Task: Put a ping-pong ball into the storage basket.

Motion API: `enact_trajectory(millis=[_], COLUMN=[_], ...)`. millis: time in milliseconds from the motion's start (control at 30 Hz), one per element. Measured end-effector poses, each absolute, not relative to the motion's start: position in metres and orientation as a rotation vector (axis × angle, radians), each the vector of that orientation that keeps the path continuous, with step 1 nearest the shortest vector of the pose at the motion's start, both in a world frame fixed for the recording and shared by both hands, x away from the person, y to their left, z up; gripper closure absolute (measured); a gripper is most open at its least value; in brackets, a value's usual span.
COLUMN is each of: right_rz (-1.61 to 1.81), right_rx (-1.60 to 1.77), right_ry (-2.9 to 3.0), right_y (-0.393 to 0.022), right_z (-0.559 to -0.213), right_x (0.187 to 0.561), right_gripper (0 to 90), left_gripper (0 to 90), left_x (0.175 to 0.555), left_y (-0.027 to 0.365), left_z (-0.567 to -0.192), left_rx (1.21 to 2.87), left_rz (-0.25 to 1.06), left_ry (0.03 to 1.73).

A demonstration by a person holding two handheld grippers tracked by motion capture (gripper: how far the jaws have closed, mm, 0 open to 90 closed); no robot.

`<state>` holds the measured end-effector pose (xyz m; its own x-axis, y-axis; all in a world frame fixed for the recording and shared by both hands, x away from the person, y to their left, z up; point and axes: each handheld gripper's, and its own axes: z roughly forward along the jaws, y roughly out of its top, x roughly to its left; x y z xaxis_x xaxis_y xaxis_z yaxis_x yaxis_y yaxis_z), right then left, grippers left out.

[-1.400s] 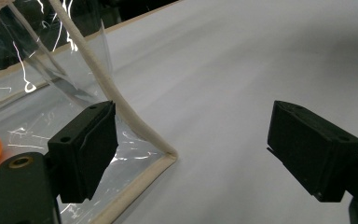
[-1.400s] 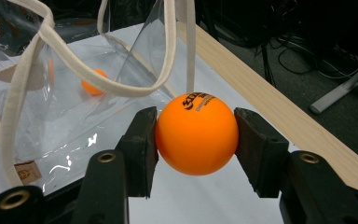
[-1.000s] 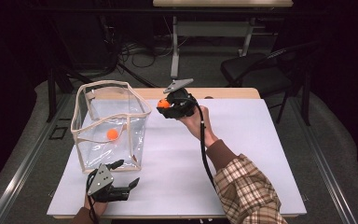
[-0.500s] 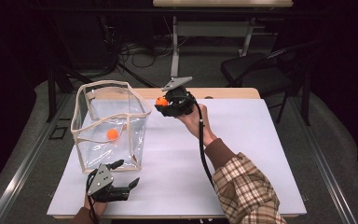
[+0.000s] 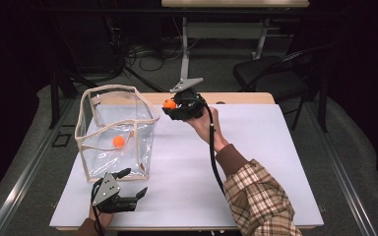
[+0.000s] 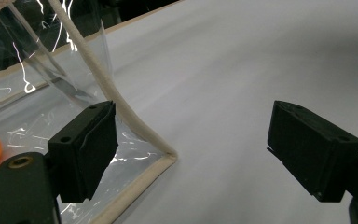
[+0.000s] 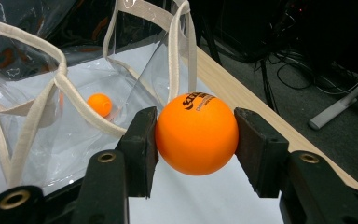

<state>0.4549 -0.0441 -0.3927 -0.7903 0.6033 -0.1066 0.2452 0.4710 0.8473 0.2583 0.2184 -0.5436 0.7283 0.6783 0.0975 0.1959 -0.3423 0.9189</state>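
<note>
White table (image 5: pixel 275 162), black chair (image 5: pixel 270 73) behind it, tangled cables (image 5: pixel 142 51) on grey floor (image 5: pixel 354 147)

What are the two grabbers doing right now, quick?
Left gripper: open, holding nothing, beside the clear bag's bottom corner.
Right gripper: closed on an orange ball, held up near the bag.

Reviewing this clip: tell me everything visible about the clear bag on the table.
The clear bag is a boxy tote of transparent, glossy plastic with cream fabric trim along its edges and rim, plus cream strap handles. It stands upright and open-topped on the left part of the white table. One orange ball lies on its floor. The left gripper sits open at its near bottom corner, one jaw close against the plastic; contact is unclear. The right gripper holds a second orange ball beside the bag's rim.
</note>
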Motion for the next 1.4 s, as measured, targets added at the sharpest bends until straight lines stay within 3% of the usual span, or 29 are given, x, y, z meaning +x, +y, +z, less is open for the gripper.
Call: enact_trajectory(millis=[1400], right_rz=[1.284], right_rx=[0.674], right_ry=[2.317], right_y=[-0.026], right_z=[-0.376], right_x=[0.461], right_gripper=[51.0], left_gripper=[15.9], left_x=[0.258], left_y=[0.218], left_z=[-0.544], left_rx=[1.894], left_rz=[0.580], left_ry=[0.675])
